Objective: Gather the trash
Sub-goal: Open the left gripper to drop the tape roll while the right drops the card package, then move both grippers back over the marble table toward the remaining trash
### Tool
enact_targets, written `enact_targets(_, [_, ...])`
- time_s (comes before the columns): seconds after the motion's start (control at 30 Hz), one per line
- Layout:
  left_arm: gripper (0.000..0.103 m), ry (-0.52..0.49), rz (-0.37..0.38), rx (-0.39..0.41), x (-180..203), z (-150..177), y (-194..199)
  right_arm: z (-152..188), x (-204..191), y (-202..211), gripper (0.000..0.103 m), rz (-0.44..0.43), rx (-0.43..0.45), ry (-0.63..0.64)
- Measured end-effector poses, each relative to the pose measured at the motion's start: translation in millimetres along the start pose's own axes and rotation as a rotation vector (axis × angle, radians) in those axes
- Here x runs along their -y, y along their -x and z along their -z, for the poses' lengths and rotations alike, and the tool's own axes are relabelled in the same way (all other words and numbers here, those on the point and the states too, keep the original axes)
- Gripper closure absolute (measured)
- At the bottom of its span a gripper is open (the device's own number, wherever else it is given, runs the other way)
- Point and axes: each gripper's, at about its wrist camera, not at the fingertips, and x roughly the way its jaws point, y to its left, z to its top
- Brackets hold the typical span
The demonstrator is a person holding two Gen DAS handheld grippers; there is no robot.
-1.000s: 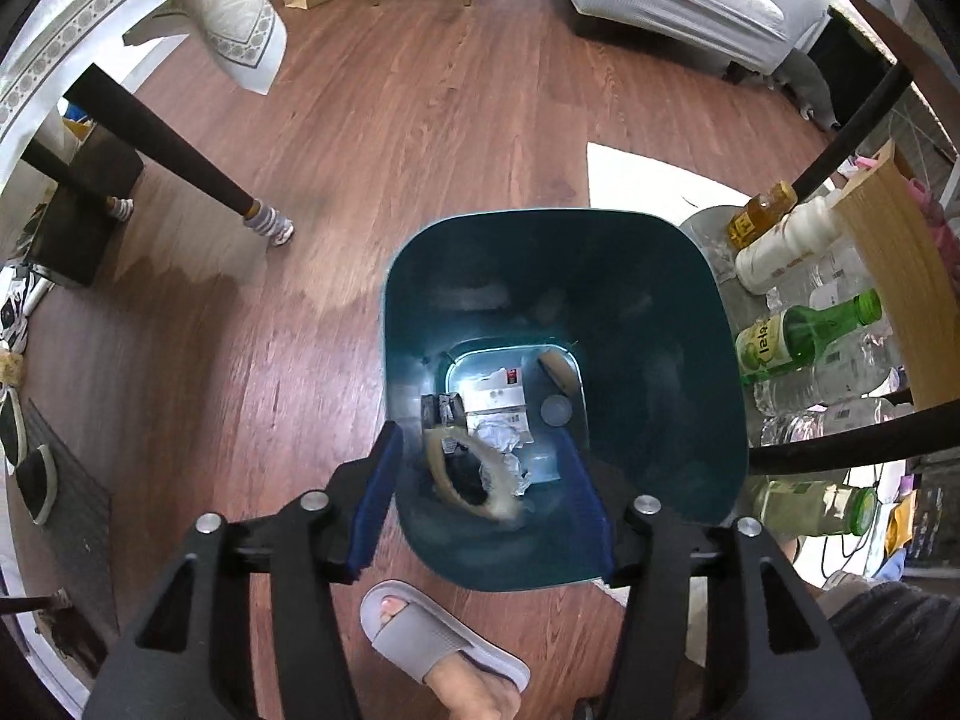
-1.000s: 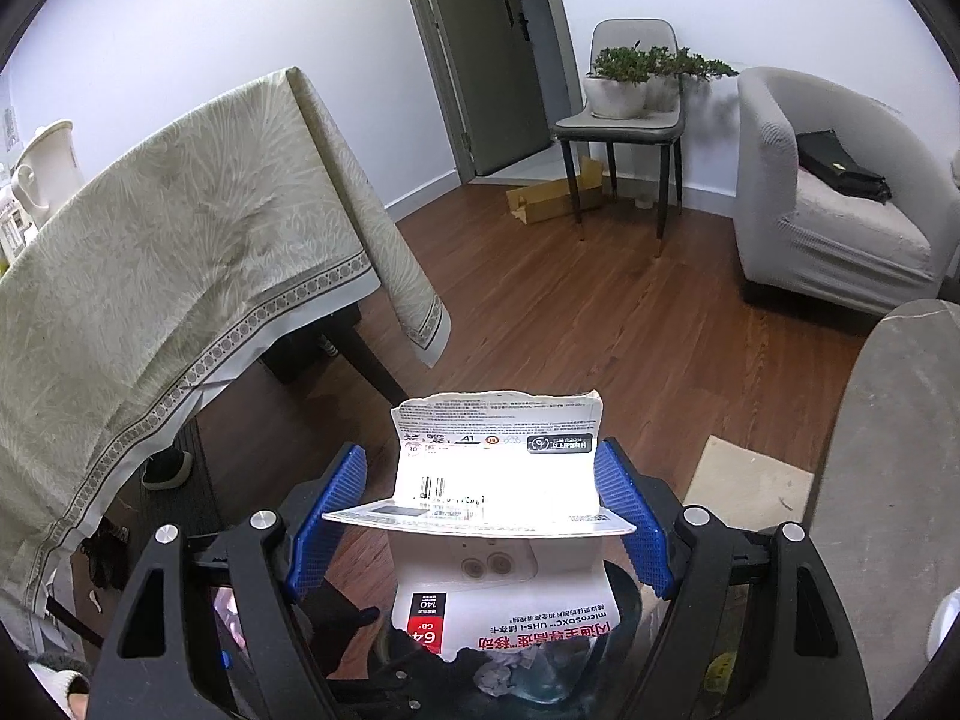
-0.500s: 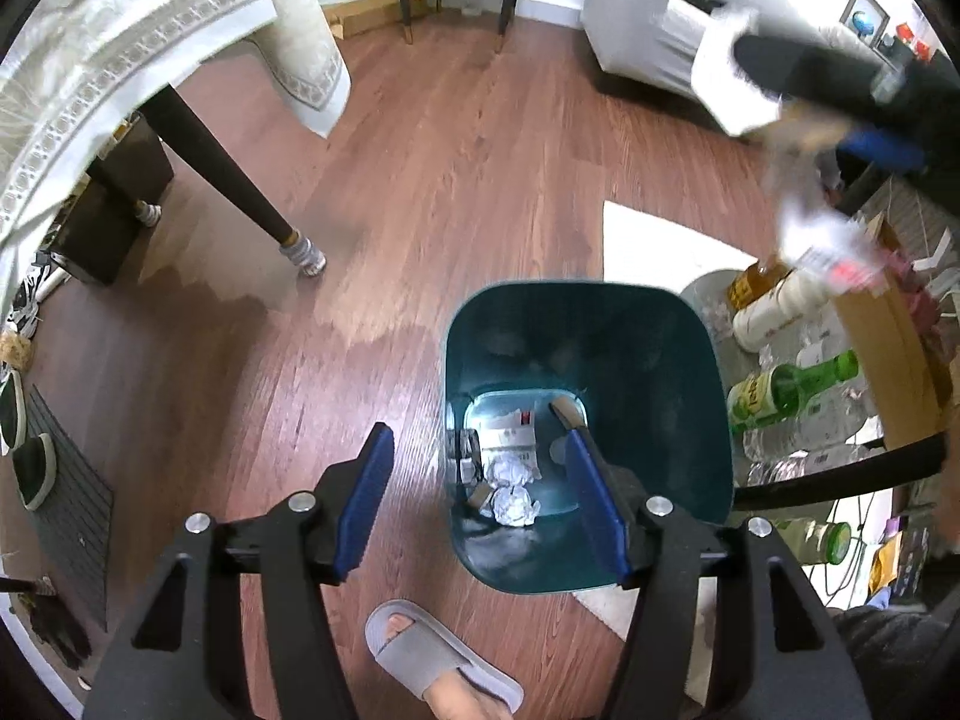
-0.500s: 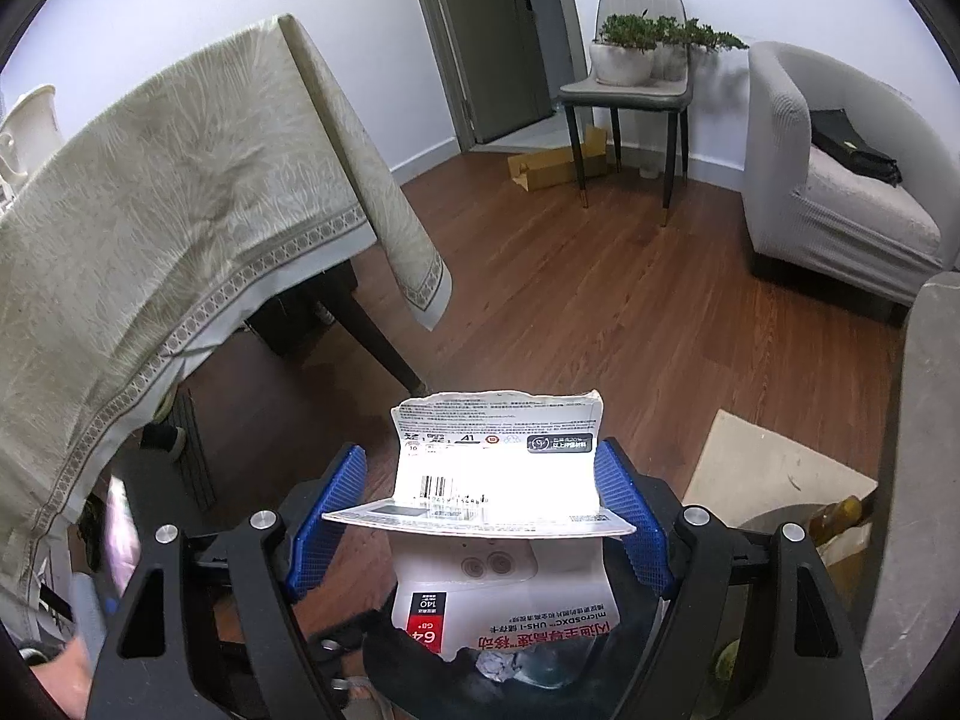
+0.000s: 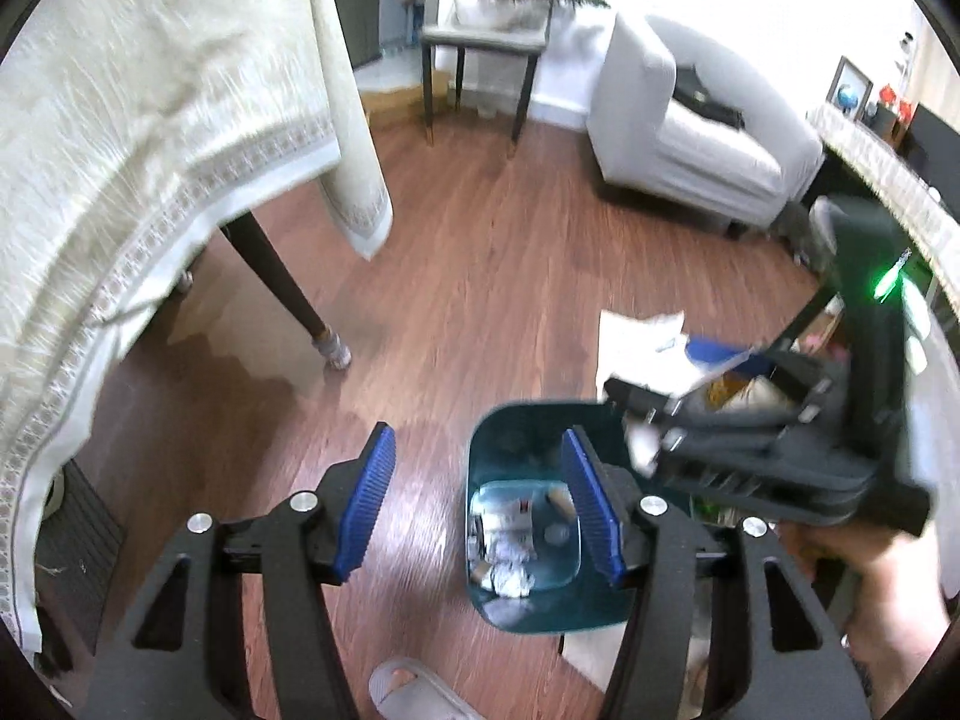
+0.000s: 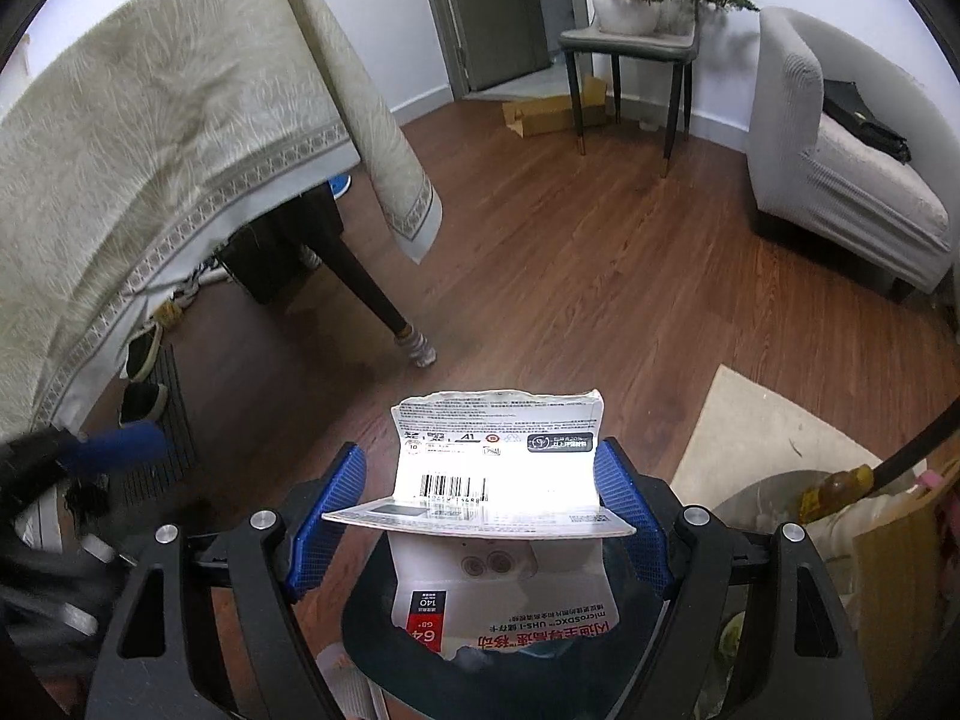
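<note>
A teal trash bin [image 5: 528, 612] stands on the wood floor, with crumpled paper [image 5: 507, 576] and scraps inside. My left gripper [image 5: 480, 504] is open and empty, held high above the bin's left side. My right gripper [image 6: 480, 510] is shut on a folded white memory-card package [image 6: 498, 468]; the card bridges the blue pads. In the left wrist view the right gripper [image 5: 636, 390] hovers over the bin's right rim with the package [image 5: 654, 342]. The bin's dark rim [image 6: 384, 648] shows below the package in the right wrist view.
A table with a cream cloth [image 5: 150, 138] and a dark leg [image 5: 282, 288] stands left. A white armchair [image 5: 678, 138] and a chair with a plant [image 6: 636, 30] are at the back. Bottles [image 6: 834, 486] and a mat [image 6: 780, 450] lie right of the bin. My slipper [image 5: 414, 690] is below.
My left gripper has risen and tilted up away from the bin, still open. My right gripper has moved over the bin with the package held in it.
</note>
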Motion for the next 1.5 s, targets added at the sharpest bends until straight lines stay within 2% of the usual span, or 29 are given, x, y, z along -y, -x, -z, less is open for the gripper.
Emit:
enact_targets(0.13, [0.05, 0.028, 0.02, 0.05, 1, -9, 15, 5, 1, -8, 0.024, 0.004, -0.028, 0.003])
enact_targets(0.43, [0.059, 0.02, 0.06, 0.129, 20, -23, 43, 19, -9, -32, 0.024, 0.005, -0.107, 0.036])
enact_targets(0.83, [0.059, 0.021, 0.103, 0.201, 31, -35, 74, 39, -26, -47, 0.024, 0.013, -0.182, 0.106])
enact_targets(0.97, [0.057, 0.019, 0.113, 0.222, 35, -38, 82, 41, -29, -47, 0.023, 0.012, -0.184, 0.115])
enact_targets(1.07, [0.057, 0.01, 0.112, 0.232, 39, -38, 86, 43, -31, -47, 0.018, 0.021, -0.182, 0.127])
enact_targets(1.27, [0.056, 0.001, 0.115, 0.244, 46, -41, 90, 44, -30, -41, 0.017, 0.023, -0.182, 0.136])
enact_targets(1.5, [0.049, -0.011, 0.1, 0.282, 51, -46, 104, 36, -44, -7, 0.017, -0.017, -0.1, 0.158])
